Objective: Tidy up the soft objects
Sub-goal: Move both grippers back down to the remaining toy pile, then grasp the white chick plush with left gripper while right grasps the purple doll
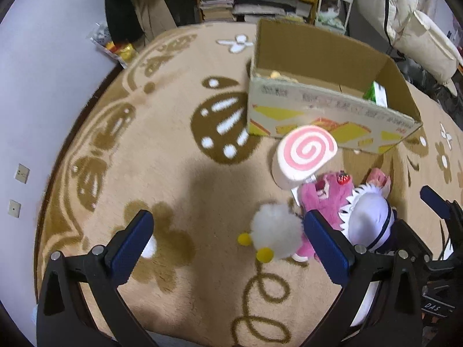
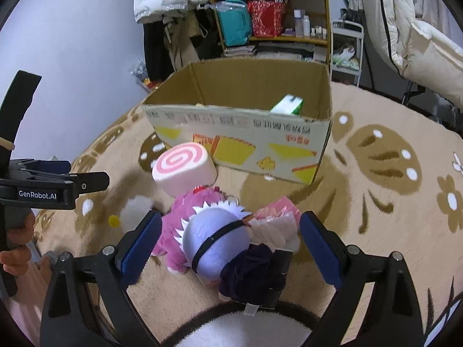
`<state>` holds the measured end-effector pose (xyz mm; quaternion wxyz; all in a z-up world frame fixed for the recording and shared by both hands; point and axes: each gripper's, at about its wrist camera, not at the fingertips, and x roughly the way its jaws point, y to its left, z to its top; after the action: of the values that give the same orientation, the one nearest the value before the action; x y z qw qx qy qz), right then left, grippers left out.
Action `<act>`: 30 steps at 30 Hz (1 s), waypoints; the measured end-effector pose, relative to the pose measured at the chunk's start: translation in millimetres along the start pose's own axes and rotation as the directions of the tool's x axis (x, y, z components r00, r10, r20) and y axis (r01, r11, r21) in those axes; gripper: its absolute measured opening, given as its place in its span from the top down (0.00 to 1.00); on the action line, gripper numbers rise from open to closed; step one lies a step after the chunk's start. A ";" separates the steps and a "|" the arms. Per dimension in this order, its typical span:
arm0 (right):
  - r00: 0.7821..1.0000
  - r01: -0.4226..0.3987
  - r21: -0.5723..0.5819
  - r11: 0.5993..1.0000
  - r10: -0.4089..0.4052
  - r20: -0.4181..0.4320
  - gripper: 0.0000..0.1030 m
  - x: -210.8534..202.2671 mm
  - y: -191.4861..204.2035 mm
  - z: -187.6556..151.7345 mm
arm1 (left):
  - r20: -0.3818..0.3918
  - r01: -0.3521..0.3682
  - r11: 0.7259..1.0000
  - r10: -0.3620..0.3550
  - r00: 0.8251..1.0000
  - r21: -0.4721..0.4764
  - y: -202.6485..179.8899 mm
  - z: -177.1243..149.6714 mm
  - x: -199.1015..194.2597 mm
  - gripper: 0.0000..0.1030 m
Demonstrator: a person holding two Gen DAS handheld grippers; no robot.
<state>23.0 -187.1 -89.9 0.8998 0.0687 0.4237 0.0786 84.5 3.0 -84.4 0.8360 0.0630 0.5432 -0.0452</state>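
While both jaws stand apart, empty, right hand-held gripper (image 2: 228,241) should clamp doll (image 2: 215,244) mid-body; left hand-held gripper (image 1: 228,241) takes fluffy toy (image 1: 275,235), then cardboard box (image 2: 240,141).

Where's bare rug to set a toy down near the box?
Bare rug lies left of the cardboard box and the swirl cushion, and right of the box in the right wrist view. Crowded: box front, with the cushion, pink plush and white-haired doll.

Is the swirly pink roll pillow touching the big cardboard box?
Apart. The right wrist view shows a strip of rug between the swirl pillow and the cardboard box front wall.
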 end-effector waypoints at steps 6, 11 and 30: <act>0.999 -0.008 0.002 1.000 0.008 -0.036 0.03 12.0 -1.2 -2.4 | -0.050 0.038 0.999 -0.037 0.998 0.006 -5.3 1.8 13.6 0.00; 0.996 -0.020 0.003 1.000 0.020 -0.083 0.03 23.5 -2.1 -4.9 | -0.092 0.051 0.999 -0.051 0.994 0.001 -8.7 4.1 26.8 0.00; 0.979 -0.033 -0.004 0.999 0.032 -0.202 0.03 66.2 -2.0 -12.2 | -0.238 0.038 0.999 -0.032 0.971 0.020 -34.6 -1.1 85.9 0.04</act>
<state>55.4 -175.2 -147.7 0.8510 0.0641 0.5113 0.1012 113.4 -31.6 -165.2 0.7634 0.0686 0.6396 -0.0586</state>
